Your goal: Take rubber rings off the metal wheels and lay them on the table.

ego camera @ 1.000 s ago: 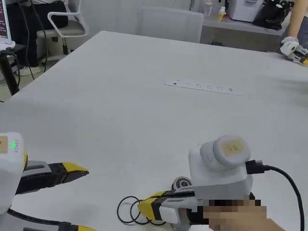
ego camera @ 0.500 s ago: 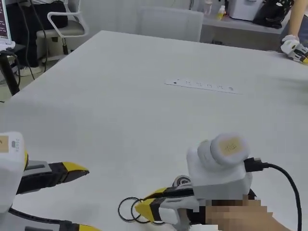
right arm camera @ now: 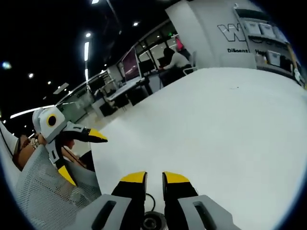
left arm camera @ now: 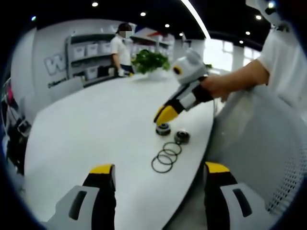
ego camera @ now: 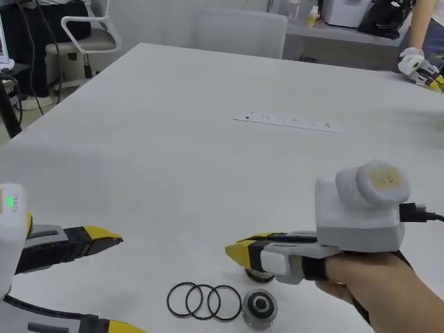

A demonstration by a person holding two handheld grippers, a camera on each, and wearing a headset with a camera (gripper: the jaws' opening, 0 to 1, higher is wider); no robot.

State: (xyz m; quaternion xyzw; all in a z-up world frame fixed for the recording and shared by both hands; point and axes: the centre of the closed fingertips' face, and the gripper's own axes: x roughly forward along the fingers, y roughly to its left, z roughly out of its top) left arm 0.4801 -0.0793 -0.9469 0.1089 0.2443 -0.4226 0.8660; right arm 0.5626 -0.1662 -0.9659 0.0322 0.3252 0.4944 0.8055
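Three black rubber rings (ego camera: 203, 302) lie overlapping in a row near the front edge of the white table (ego camera: 173, 139). One metal wheel (ego camera: 260, 307) sits just right of them, and a second wheel (ego camera: 260, 275) stands behind it, under my right gripper (ego camera: 236, 251). That gripper is shut, with nothing visible between its tips, and hovers just above that wheel. My left gripper (ego camera: 118, 284) waits open to the left of the rings. The left gripper view shows the rings (left arm camera: 165, 157), both wheels (left arm camera: 163, 129) (left arm camera: 182, 137) and the right gripper (left arm camera: 163, 115). The wheel (right arm camera: 152, 221) appears below the right gripper (right arm camera: 154, 179).
A white power strip (ego camera: 286, 121) lies across the middle of the table. Chairs (ego camera: 239, 31) stand along the far edge. Another person's gloved hand (ego camera: 416, 69) rests at the far right corner. The table's front edge is close to the rings.
My right gripper has risen and moved right, off the rings, uncovering all three rings and the nearer wheel. The left gripper has stayed where it was.
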